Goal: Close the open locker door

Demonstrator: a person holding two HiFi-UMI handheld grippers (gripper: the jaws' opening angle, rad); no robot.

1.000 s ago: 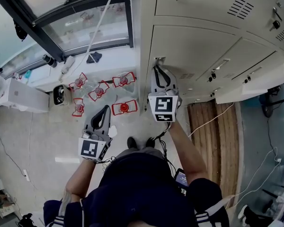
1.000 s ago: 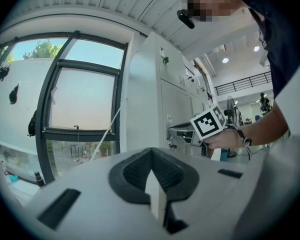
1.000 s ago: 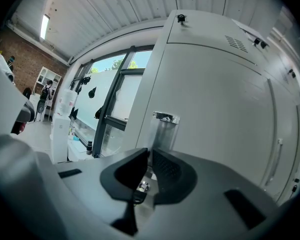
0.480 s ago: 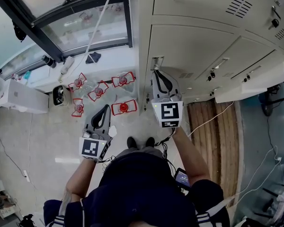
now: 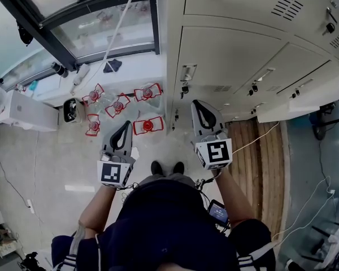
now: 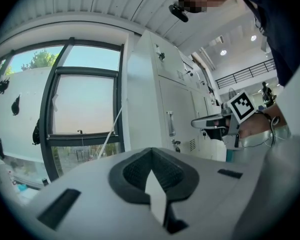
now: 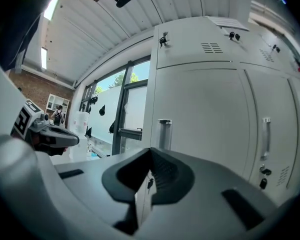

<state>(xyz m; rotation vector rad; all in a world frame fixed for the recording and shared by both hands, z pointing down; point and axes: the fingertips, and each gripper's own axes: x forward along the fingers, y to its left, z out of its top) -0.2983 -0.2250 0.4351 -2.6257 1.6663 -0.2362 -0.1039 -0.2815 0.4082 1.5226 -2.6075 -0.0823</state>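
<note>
The left gripper [image 5: 126,127] is hovering over the pale floor [image 5: 51,151], its jaws pressing together with nothing between them. Right of it, the right gripper [image 5: 199,104] is pointing at the lockers, jaws likewise meeting and empty. It is standing apart from the locker door [image 5: 231,55], which is sitting flush in its frame, its handle [image 5: 187,72] just ahead of the tips.

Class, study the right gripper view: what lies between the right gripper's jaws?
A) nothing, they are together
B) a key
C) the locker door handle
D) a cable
A: the right gripper has its jaws together with nothing between them; the locker door handle stands apart beyond it.
</note>
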